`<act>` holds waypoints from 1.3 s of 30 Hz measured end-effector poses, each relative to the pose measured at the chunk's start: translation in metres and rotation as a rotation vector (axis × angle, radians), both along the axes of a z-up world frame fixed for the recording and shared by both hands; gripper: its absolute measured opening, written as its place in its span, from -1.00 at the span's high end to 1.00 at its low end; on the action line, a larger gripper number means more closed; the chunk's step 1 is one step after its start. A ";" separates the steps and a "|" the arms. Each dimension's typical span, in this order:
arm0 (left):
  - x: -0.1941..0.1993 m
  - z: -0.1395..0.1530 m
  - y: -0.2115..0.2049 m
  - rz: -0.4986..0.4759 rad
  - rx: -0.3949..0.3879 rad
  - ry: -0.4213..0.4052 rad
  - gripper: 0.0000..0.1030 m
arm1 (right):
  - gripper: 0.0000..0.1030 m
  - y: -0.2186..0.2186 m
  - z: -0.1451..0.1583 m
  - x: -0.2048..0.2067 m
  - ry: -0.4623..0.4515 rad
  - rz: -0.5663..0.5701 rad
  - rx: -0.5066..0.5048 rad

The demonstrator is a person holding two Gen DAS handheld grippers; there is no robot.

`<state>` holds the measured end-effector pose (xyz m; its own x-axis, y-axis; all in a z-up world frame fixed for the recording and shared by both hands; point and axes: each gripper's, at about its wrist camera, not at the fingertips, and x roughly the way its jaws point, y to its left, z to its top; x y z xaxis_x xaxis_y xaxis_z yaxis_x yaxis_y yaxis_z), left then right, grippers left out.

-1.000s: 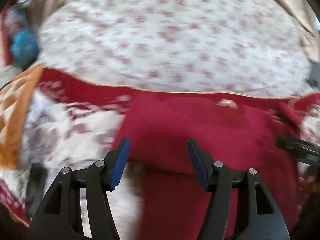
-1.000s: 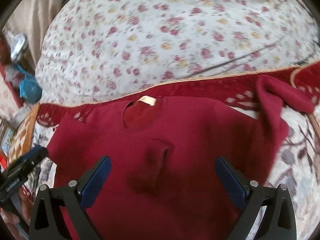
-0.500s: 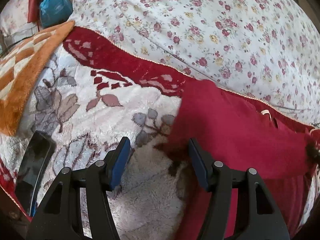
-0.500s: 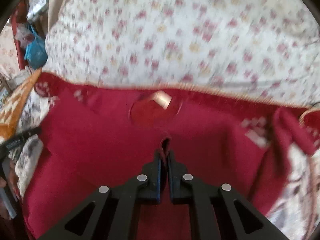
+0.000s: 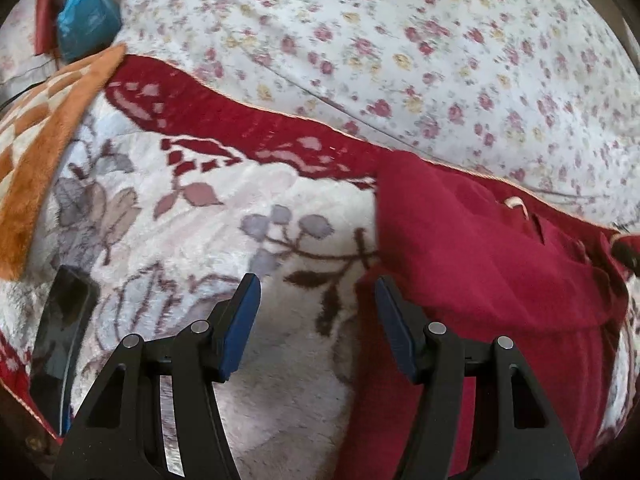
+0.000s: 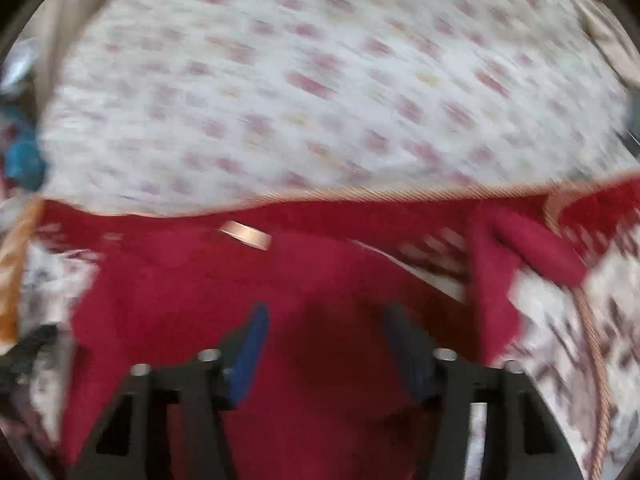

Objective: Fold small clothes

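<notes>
A dark red sweater (image 6: 192,288) lies on a white plush blanket, its neck label (image 6: 246,234) facing the far side. One sleeve (image 6: 532,248) sticks out to the right. My right gripper (image 6: 326,312) hovers over the sweater's chest; its jaws are opening and no fabric is pinched between the blue pads. The view is blurred. In the left wrist view the sweater (image 5: 480,248) fills the right side. My left gripper (image 5: 316,284) stands open over bare blanket, its right finger at the sweater's left edge.
The blanket (image 5: 192,240) has leaf prints and a red border. Beyond it lies a floral sheet (image 5: 400,40). An orange checked cloth (image 5: 36,140) and a blue bag (image 5: 86,20) sit at the far left. A dark flat object (image 5: 60,328) lies on the blanket's left edge.
The right gripper shut on a fold of the sweater's chest, then let go and opened again. The left gripper moved left, from over the sweater to its left edge.
</notes>
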<state>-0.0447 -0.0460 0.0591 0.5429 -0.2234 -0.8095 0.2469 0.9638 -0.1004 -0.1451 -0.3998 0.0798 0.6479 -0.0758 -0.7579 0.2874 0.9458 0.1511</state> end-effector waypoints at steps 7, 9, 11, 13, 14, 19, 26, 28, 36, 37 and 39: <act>0.003 -0.002 -0.001 0.008 0.039 -0.014 -0.16 | 0.13 0.124 -0.012 0.088 0.019 0.385 -0.016; 0.010 -0.007 0.002 0.031 0.044 0.010 -0.16 | 0.24 0.146 -0.035 0.120 0.060 0.412 0.046; 0.013 -0.007 0.006 0.050 0.034 0.004 -0.16 | 0.27 0.160 -0.056 0.144 0.089 0.426 0.091; 0.016 -0.003 0.006 0.058 0.030 -0.013 -0.16 | 0.27 0.176 -0.071 0.156 0.095 0.410 0.075; 0.016 -0.001 0.005 0.058 0.022 -0.023 -0.16 | 0.27 0.180 -0.072 0.158 0.065 0.402 0.052; 0.014 0.003 -0.002 0.028 -0.019 -0.041 -0.16 | 0.25 0.173 -0.064 0.158 0.068 0.401 0.077; 0.018 -0.014 -0.026 -0.011 0.057 0.015 -0.16 | 0.10 0.119 -0.058 0.074 0.128 0.311 -0.012; 0.020 -0.026 -0.032 -0.015 0.094 0.042 -0.21 | 0.08 0.100 -0.061 0.053 0.143 0.262 -0.037; 0.007 -0.019 -0.035 -0.012 0.134 -0.028 -0.24 | 0.05 0.063 -0.050 0.016 0.132 0.219 -0.002; 0.006 -0.018 -0.035 -0.016 0.129 -0.031 -0.24 | 0.05 0.058 -0.045 0.010 0.125 0.207 -0.011; 0.000 -0.012 -0.038 -0.026 0.118 -0.046 -0.24 | 0.05 0.047 -0.041 0.002 0.128 0.185 -0.035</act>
<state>-0.0452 -0.0842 0.0471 0.5751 -0.1428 -0.8055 0.2740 0.9614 0.0252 -0.1432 -0.3529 0.0385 0.5517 0.0077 -0.8340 0.1233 0.9882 0.0907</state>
